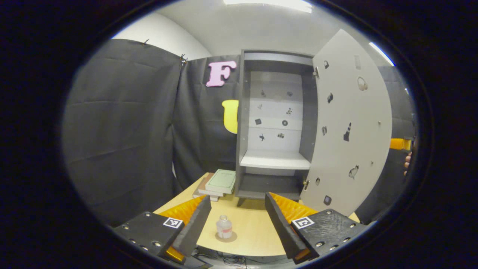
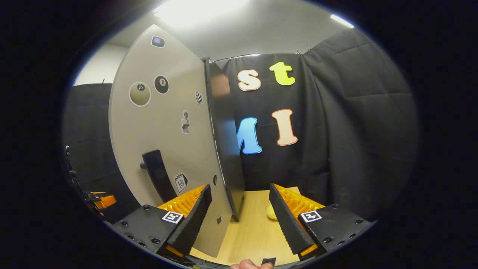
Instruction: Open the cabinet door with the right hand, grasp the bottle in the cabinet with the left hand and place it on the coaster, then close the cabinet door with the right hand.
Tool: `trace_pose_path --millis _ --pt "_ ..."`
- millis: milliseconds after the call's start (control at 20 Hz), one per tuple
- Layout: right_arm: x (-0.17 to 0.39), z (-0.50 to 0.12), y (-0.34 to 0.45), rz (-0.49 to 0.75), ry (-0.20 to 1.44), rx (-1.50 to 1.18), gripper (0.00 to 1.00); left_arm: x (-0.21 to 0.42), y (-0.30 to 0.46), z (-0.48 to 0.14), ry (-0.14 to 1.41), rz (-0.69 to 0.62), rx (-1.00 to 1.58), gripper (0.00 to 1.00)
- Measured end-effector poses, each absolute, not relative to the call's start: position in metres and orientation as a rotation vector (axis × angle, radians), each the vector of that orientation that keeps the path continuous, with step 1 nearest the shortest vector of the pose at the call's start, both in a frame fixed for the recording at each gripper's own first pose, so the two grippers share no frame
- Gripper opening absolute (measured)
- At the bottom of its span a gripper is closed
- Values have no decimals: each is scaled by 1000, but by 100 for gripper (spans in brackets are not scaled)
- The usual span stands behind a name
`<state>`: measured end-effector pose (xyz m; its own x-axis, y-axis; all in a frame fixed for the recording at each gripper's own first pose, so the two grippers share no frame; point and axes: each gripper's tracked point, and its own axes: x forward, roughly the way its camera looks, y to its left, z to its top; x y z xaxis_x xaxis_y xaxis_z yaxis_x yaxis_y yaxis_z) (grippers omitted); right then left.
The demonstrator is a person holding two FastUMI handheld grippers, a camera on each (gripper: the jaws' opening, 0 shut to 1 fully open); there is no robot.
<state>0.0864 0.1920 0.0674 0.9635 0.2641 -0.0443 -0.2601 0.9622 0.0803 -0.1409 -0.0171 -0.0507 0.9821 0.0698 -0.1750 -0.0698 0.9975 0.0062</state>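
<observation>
Left gripper view: bottle on coaster, both grippers agape and empty; door likely light, stiff, best taken by handle.

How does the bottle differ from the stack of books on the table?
The bottle stands upright on a round coaster, near the table's front edge; the stack of books lies flat, directly on the table, beside the cabinet. The bottle is clear and small; the books are opaque and wider. Both rest untouched.

the bottle stands on the coaster on the table, before the cabinet. books lie left of the cabinet; its door hangs open at right.
</observation>
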Motion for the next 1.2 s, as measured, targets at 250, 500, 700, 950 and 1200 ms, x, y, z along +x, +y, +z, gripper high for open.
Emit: trace_pose_path --millis 250,500,700,950,1200 --pt "80 95 205 205 39 58 98 -119 -7 -43 161 -6 -59 89" --pt "73 86 226 119 62 0 92 -96 34 -42 158 -49 -66 88" --pt "70 84 233 66 74 -50 96 -91 72 -45 152 -38 -102 90" --pt "66 84 256 72 86 -44 95 -95 110 -64 172 4 -143 90" --pt "64 81 307 159 101 -34 95 -102 120 -79 203 3 -120 88"
